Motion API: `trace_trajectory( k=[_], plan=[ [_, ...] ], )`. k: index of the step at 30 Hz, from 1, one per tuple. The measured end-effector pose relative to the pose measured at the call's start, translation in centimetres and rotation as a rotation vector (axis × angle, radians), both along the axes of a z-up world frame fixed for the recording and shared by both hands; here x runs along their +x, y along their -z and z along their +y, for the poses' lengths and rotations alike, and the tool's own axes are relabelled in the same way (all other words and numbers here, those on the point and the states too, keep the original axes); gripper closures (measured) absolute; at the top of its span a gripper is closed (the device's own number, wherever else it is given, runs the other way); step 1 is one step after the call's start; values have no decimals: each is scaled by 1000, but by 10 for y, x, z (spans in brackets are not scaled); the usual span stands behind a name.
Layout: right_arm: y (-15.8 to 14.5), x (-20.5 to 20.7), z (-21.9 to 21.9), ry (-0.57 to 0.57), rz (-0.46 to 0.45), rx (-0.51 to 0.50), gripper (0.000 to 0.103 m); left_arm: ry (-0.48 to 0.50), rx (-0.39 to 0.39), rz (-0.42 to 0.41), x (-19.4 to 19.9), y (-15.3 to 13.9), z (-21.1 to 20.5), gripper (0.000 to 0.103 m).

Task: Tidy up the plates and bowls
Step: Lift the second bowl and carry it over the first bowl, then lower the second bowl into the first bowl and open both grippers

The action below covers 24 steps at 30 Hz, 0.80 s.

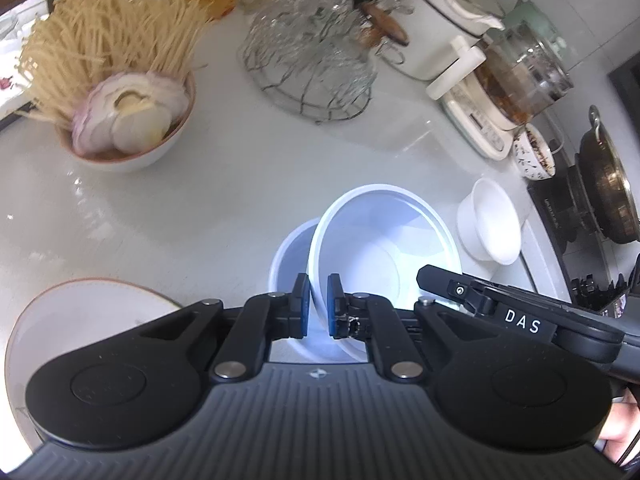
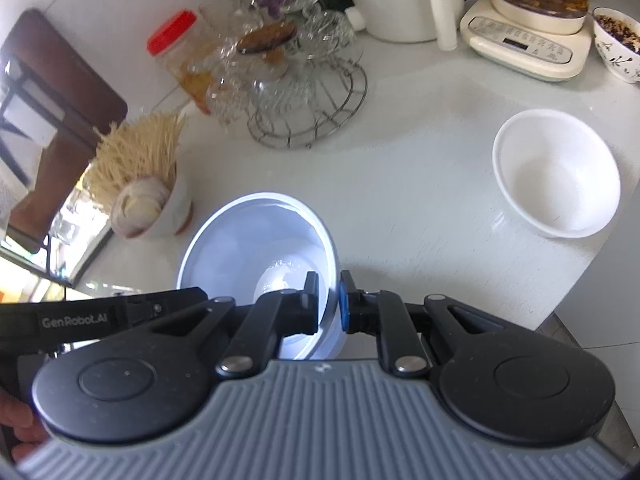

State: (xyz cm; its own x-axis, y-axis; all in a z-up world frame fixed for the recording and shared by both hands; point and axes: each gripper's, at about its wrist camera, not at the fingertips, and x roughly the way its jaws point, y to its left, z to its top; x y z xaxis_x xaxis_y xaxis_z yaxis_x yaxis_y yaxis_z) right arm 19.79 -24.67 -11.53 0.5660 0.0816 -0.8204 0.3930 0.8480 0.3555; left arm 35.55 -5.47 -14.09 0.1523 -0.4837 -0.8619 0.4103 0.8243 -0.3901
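1. While both tongs are clamped on it, the glossy white round bowl [image 1: 372,240] hangs tilted over a second white bowl [image 1: 290,256] on the pale countertop [image 1: 200,200].
2. Left gripper [image 1: 318,306] pinches the near rim, jaws nearly closed.
3. Right gripper [image 2: 329,303] is squeezed tight on the rim's right side.
4. Small empty white bowl [image 2: 556,172] sits well apart to the right.
5. Pink-rimmed bowl of noodles and sliced onion [image 1: 128,120] is off left, wire rack of glass cups [image 1: 308,60] behind.
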Motion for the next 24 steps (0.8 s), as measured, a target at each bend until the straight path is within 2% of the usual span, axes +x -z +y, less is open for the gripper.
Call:
trace_trajectory(
  k=[8,11,14,19,24],
  plan=[
    [16,0,4,-10,50,56,89,-15,35,30,-2,10,4,93],
    [13,3,6,-14,63,49,89,-25,44,22,-3,9,4,93],
    [5,3,9,-15,38,25,89,-28,39,7,-4,5,7,92],
    [-5,3,10,-14,19,-2,88,-23,41,-29,-4,-7,13,75],
    [-15,1,10,7,-5,-22,88,-12,34,-84,-7,-22,18,71]
  ],
)
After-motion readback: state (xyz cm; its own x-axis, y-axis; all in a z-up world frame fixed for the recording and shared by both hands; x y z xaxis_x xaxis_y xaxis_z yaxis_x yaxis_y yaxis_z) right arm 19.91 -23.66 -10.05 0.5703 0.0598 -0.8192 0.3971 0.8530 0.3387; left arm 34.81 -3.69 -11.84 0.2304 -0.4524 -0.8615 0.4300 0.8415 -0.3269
